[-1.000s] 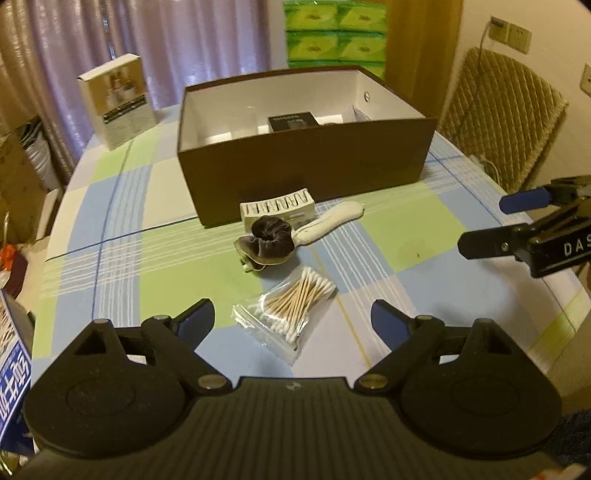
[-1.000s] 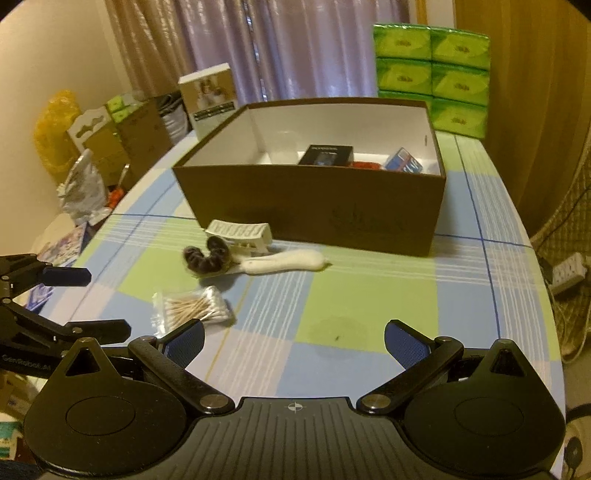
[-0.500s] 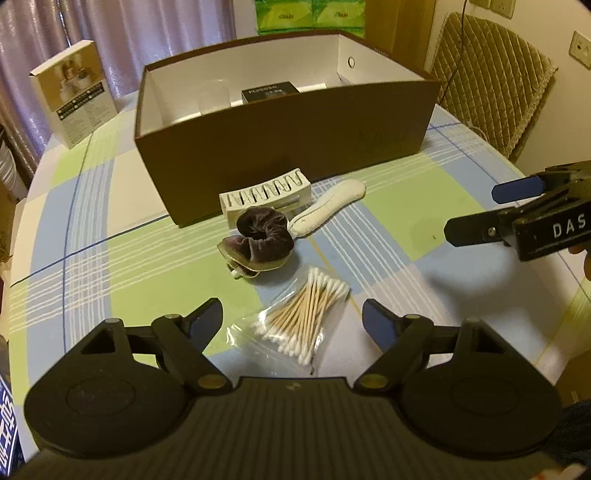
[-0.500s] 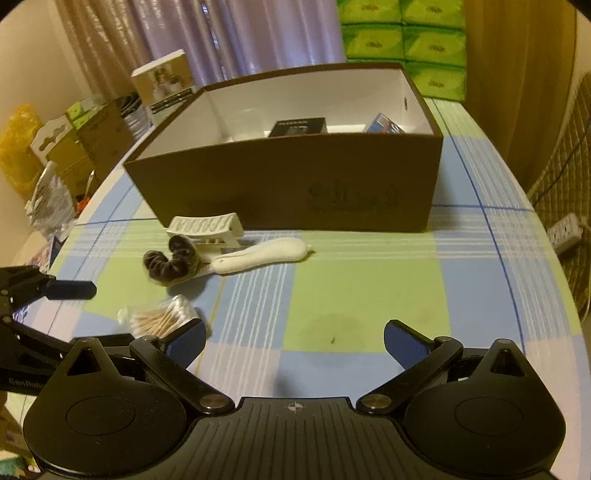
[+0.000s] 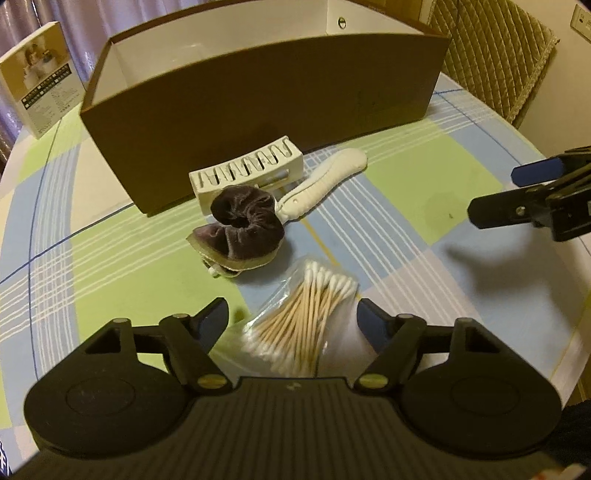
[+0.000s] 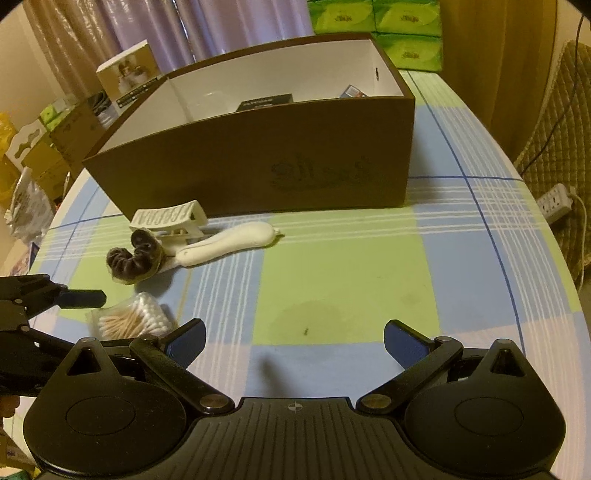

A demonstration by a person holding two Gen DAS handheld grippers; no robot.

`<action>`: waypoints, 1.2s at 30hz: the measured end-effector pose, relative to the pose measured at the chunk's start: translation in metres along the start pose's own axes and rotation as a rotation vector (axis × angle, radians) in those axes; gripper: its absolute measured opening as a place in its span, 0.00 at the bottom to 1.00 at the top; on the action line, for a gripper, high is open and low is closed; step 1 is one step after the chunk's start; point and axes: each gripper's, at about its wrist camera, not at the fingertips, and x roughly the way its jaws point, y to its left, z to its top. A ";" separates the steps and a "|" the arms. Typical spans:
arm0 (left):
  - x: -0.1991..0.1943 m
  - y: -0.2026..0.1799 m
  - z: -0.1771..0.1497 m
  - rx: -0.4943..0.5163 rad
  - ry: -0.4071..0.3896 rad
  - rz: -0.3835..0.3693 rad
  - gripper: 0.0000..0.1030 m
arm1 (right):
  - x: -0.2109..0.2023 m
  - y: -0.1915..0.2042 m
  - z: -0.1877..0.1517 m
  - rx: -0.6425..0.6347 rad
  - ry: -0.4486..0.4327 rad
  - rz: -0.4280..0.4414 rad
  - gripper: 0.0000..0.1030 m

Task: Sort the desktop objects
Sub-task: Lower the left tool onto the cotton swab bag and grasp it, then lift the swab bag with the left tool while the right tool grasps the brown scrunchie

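Note:
A clear bag of cotton swabs lies between the fingers of my open left gripper, low over the table; it also shows as the cotton swabs bag. Just beyond lie a dark velvet scrunchie, a white hair claw clip and a white handled tool. Behind them stands the brown box with white inside. My right gripper is open over bare tablecloth, and appears as the right gripper at the right edge. The box holds a black packet.
A checked blue and green tablecloth covers the round table. An upright white and tan carton stands back left. Green tissue packs are stacked behind the box. A quilted chair and a power strip are to the right.
My left gripper has dropped and moved forward, so the cotton swab bag now lies between its fingers. My right gripper has edged closer to the box.

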 end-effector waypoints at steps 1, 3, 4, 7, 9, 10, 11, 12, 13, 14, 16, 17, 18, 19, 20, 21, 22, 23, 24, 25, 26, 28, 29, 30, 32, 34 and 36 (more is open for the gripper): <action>0.003 0.000 0.001 0.005 0.006 -0.001 0.65 | 0.001 0.000 0.001 0.000 0.001 -0.002 0.98; 0.006 -0.002 0.002 0.016 0.014 -0.009 0.62 | 0.002 0.000 0.001 0.000 0.003 -0.005 0.98; 0.007 -0.003 0.001 0.026 0.020 -0.014 0.58 | 0.003 0.000 0.002 0.000 0.005 -0.005 0.98; 0.008 -0.004 -0.003 0.030 0.038 -0.035 0.44 | 0.006 0.001 0.003 -0.004 0.011 -0.001 0.98; 0.005 -0.002 -0.007 0.016 0.036 -0.046 0.41 | 0.007 0.003 0.003 -0.009 0.014 0.007 0.98; 0.002 -0.001 -0.010 0.013 0.038 -0.048 0.37 | 0.008 0.005 0.004 -0.014 0.015 0.011 0.98; 0.001 -0.001 -0.012 0.010 0.039 -0.049 0.35 | 0.008 0.006 0.004 -0.019 0.016 0.018 0.98; -0.001 0.001 -0.015 0.002 0.041 -0.050 0.32 | 0.009 0.008 0.004 -0.022 0.015 0.024 0.98; -0.003 0.004 -0.017 -0.008 0.043 -0.052 0.30 | 0.009 0.010 0.005 -0.026 0.014 0.033 0.98; -0.006 0.007 -0.021 -0.023 0.045 -0.052 0.29 | 0.010 0.012 0.005 -0.030 0.013 0.041 0.98; -0.010 0.015 -0.028 -0.059 0.048 -0.036 0.26 | 0.012 0.018 0.007 -0.044 0.010 0.058 0.98; -0.011 0.020 -0.030 -0.076 0.049 -0.027 0.26 | 0.013 0.020 0.007 -0.053 0.008 0.069 0.98; -0.013 0.026 -0.034 -0.098 0.050 -0.015 0.25 | 0.015 0.024 0.008 -0.064 0.007 0.081 0.98; -0.016 0.033 -0.038 -0.125 0.051 0.000 0.25 | 0.016 0.028 0.010 -0.075 0.007 0.092 0.98; -0.017 0.039 -0.041 -0.149 0.051 0.013 0.25 | 0.018 0.032 0.011 -0.089 0.006 0.105 0.98; -0.019 0.047 -0.044 -0.177 0.051 0.027 0.25 | 0.021 0.038 0.012 -0.107 0.004 0.121 0.98; -0.021 0.055 -0.047 -0.211 0.051 0.041 0.24 | 0.023 0.043 0.014 -0.123 0.001 0.135 0.98; -0.023 0.064 -0.050 -0.245 0.051 0.056 0.24 | 0.026 0.049 0.015 -0.140 -0.004 0.153 0.98; -0.025 0.071 -0.052 -0.271 0.050 0.068 0.24 | 0.028 0.057 0.016 -0.161 -0.011 0.175 0.98; -0.026 0.080 -0.053 -0.304 0.047 0.080 0.24 | 0.030 0.063 0.018 -0.180 -0.017 0.192 0.97; -0.028 0.087 -0.054 -0.331 0.044 0.087 0.24 | 0.032 0.070 0.019 -0.200 -0.022 0.211 0.97; -0.031 0.099 -0.056 -0.375 0.033 0.095 0.24 | 0.038 0.084 0.023 -0.237 -0.036 0.249 0.92; -0.033 0.103 -0.056 -0.389 0.028 0.098 0.24 | 0.041 0.090 0.024 -0.251 -0.039 0.262 0.92; -0.034 0.106 -0.055 -0.401 0.024 0.103 0.24 | 0.045 0.095 0.026 -0.262 -0.040 0.273 0.91; -0.035 0.111 -0.055 -0.417 0.026 0.115 0.24 | 0.053 0.107 0.030 -0.282 -0.035 0.282 0.89; -0.035 0.115 -0.054 -0.430 0.027 0.124 0.24 | 0.060 0.115 0.031 -0.305 -0.035 0.284 0.86; -0.035 0.118 -0.053 -0.441 0.030 0.126 0.24 | 0.067 0.123 0.033 -0.326 -0.036 0.273 0.83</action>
